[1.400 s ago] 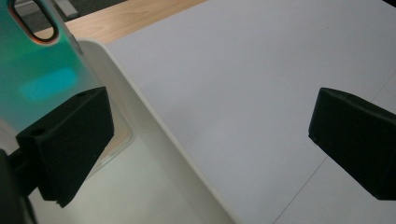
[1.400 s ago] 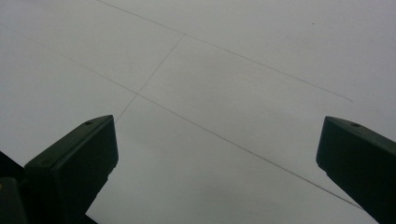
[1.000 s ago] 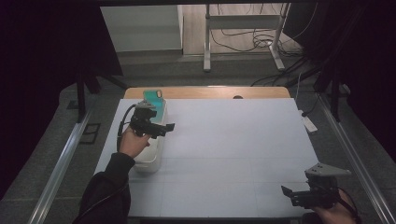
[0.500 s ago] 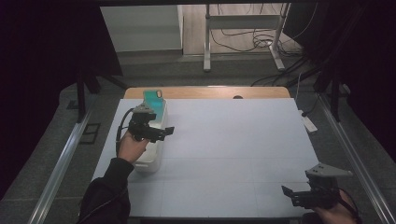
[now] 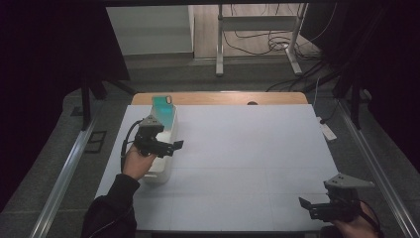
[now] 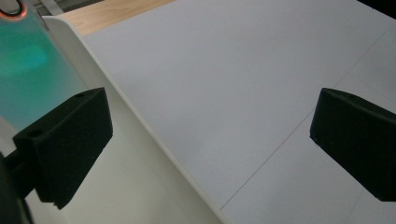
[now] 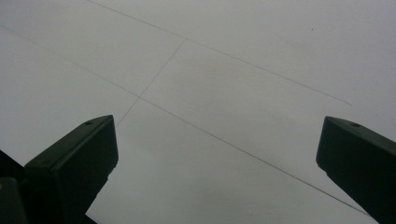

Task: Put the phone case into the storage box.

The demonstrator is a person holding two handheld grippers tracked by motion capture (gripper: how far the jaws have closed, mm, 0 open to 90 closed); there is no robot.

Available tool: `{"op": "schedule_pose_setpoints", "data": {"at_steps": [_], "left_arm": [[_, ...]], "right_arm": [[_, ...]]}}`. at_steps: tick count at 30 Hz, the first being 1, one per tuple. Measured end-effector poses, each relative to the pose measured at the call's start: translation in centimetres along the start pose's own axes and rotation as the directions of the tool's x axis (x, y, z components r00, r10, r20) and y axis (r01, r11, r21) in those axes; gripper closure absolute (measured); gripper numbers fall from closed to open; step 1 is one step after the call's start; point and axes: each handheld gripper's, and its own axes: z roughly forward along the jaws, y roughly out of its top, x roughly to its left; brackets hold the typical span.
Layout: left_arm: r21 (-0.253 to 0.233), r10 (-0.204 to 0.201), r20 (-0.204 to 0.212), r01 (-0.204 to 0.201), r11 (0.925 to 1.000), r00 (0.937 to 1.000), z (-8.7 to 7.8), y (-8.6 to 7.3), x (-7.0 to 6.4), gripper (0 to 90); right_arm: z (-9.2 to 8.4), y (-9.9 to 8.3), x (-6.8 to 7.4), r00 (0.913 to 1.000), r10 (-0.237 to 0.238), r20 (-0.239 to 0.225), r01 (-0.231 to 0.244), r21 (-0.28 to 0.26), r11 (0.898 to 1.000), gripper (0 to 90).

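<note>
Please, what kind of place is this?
Probably a lab or recording workspace, not a home: a table with a plain white ruled cover, dark curtains at the sides, loose cables on the floor behind, and a hand-held left tool.

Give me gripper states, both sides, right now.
Left gripper: open, holding nothing, over the white tray.
Right gripper: open, holding nothing, above the bare white table.
</note>
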Motion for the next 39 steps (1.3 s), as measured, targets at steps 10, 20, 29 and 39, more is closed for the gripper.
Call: {"op": "schedule_pose_setpoints", "data": {"at_steps": [10,20,29,39], "left_arm": [[-0.009,0.008,-0.003,-0.008,0.9999,1.0,-0.8,-0.7,-0.9,0.0],[-0.027,0.0,0.001,0.0,0.9996,1.0,-1.9,-1.7,-2.0,0.0],[-0.036,0.001,-0.001,-0.001,0.9993,1.0,-2.6,-2.3,-2.7,0.0],[-0.046,-0.001,-0.01,0.0,0.9989,0.9999,-4.0,-3.1,-3.4,0.0]], "right_arm": [[0.0,0.0,0.0,1.0,0.003,0.0,-0.003,0.0,1.0,0.0],[0.0,0.0,0.0,1.0,0.004,-0.002,-0.004,-0.002,1.0,0.0],[0.0,0.0,-0.1,1.0,0.004,-0.002,-0.004,-0.001,1.0,0.0],[0.0,0.0,0.0,1.0,0.001,-0.002,-0.001,-0.003,1.0,0.0]]}}
